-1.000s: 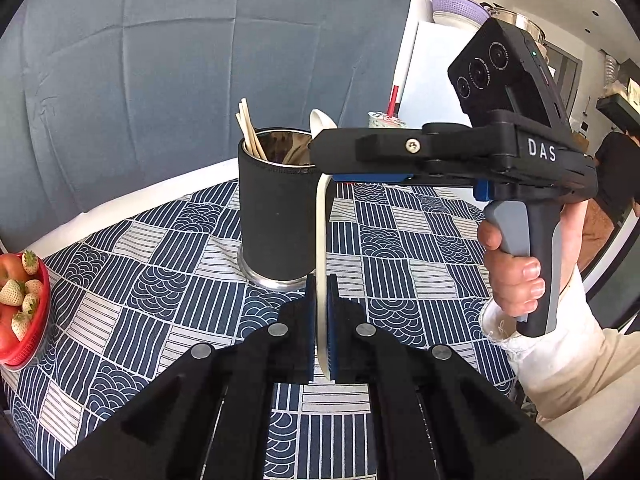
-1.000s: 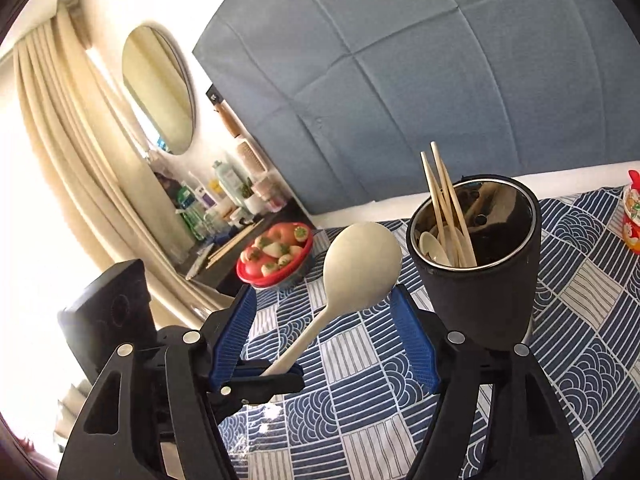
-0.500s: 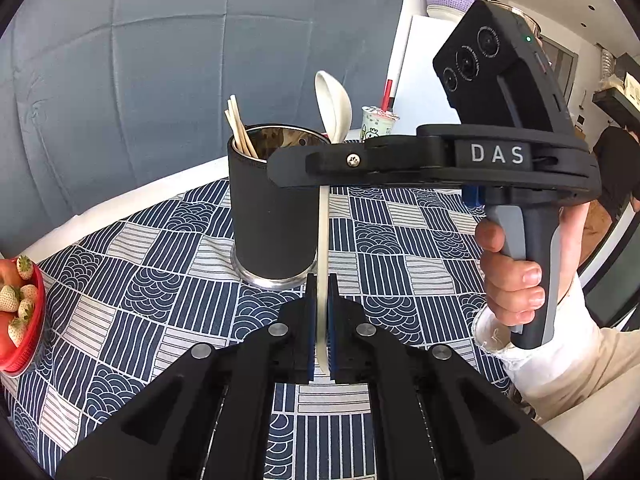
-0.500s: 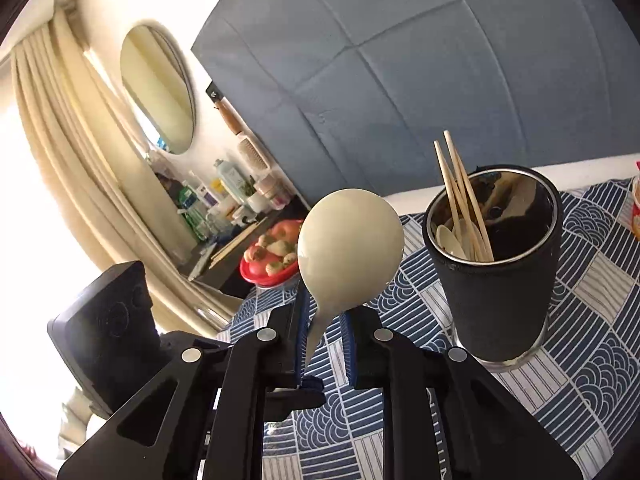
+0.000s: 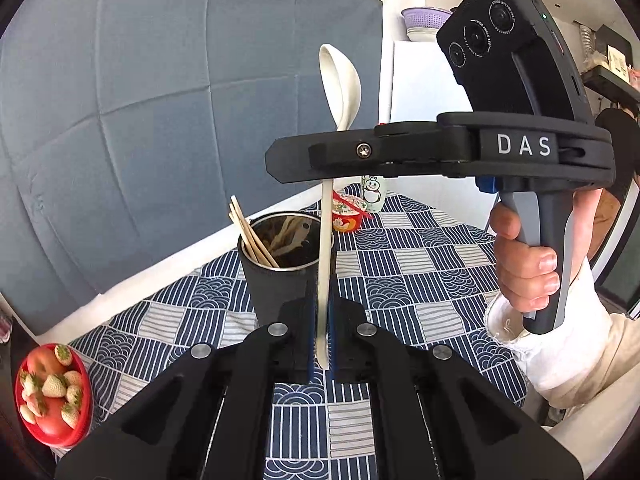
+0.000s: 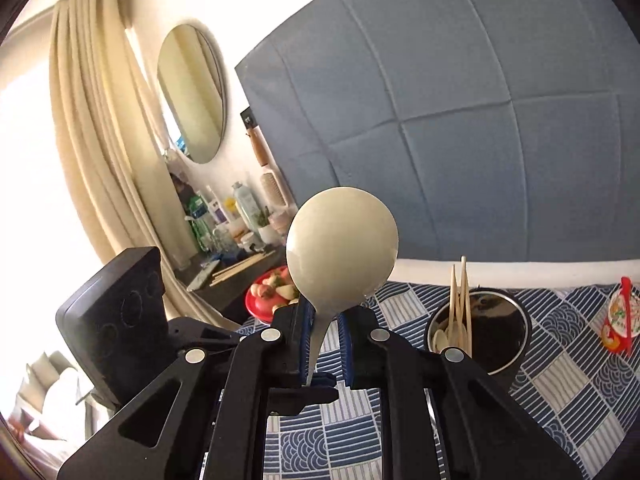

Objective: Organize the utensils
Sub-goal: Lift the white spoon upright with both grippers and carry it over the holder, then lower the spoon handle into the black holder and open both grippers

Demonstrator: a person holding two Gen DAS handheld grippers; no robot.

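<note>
A cream spoon [image 5: 325, 240] stands upright, bowl up. My left gripper [image 5: 321, 344] is shut on the lower end of its handle. My right gripper [image 6: 324, 344] is shut on the neck just below the bowl [image 6: 342, 256]; it crosses the left wrist view as a black bar [image 5: 360, 156] around the spoon. Both hold it above the table, in front of the black utensil cup [image 5: 280, 272], which holds chopsticks [image 5: 250, 236] and other utensils. The cup also shows in the right wrist view [image 6: 480, 336], low right.
The blue patterned tablecloth [image 5: 400, 272] covers the table. A red bowl of strawberries and fruit [image 5: 52, 396] sits at the left edge. A small red cup [image 5: 348, 218] and a drink cup [image 5: 374, 192] stand behind the utensil cup. A grey padded panel [image 5: 160, 100] backs the table.
My right gripper has shut on the spoon's neck. Both grippers have lifted the spoon, so the cup now sits lower and farther in both views.
</note>
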